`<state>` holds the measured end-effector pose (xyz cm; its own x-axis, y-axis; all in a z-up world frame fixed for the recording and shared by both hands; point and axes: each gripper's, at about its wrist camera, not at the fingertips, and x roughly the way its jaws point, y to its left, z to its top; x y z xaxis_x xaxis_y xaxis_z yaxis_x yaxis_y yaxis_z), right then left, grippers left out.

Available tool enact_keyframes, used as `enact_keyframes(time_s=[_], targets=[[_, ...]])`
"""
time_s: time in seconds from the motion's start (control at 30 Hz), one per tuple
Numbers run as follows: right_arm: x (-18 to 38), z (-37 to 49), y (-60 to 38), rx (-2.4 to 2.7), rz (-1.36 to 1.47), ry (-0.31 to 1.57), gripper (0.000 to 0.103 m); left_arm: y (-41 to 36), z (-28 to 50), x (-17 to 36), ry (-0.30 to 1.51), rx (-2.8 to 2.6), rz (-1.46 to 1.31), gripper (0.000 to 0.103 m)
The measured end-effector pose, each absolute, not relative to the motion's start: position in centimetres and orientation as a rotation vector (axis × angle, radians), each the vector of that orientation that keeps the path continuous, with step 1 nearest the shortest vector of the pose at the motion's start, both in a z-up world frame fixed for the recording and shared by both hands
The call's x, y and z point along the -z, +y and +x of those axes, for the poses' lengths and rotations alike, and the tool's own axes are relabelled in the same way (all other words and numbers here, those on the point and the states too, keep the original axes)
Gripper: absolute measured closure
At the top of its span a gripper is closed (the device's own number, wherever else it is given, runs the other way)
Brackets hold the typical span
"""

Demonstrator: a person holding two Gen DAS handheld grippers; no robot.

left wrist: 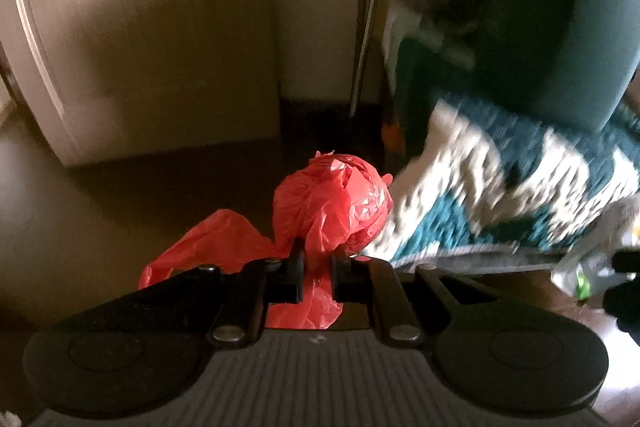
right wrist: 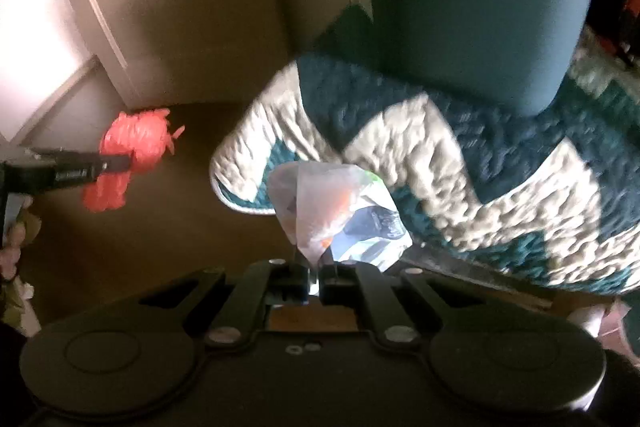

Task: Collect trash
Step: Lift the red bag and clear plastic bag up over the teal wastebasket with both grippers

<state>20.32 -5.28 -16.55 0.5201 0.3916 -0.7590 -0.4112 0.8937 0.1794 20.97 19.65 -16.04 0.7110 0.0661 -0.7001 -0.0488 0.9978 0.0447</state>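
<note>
Red plastic bag [left wrist: 332, 203], knotted into a ball, hangs straight ahead of the left gripper [left wrist: 318, 267], whose jaws are pinched on its neck above the brown floor [left wrist: 100, 211]. To the right, the right gripper [right wrist: 316, 277] is clamped on a whitish bag [right wrist: 336, 211] of wrappers beside the teal-and-cream blanket [right wrist: 480, 155]. Both loads are held, well apart; printing on the wrappers is too blurred to read.

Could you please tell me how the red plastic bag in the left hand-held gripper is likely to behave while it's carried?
The crumpled red plastic bag, pinched in the left hand-held gripper, is probably floppy: a loose flap trails leftward. It looks thin, so likely light. Its glossy film may slip through the fingers.
</note>
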Motion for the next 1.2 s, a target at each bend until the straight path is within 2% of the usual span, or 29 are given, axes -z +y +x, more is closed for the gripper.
enact_keyframes(time_s=[0.3,0.53,0.93,1.2], targets=[[8.0,17.6,-8.9,-0.523,-0.022,0.789,0.1,16.3,18.3,6.0,0.645,-0.057,-0.003,0.092],[1.5,17.2,-11.8,-0.511,-0.042,0.643,0.1,11.9,18.0,0.2,0.573,-0.012,-0.023,0.092],[-9.0,20.9,-15.5,-0.465,-0.014,0.46,0.1,5.0,20.2,-10.0,0.461,0.12,-0.046,0.092],[-12.1,25.2,-16.7,-0.437,-0.003,0.434,0.1,1.3,24.0,-15.3,0.417,0.209,-0.074,0.092]])
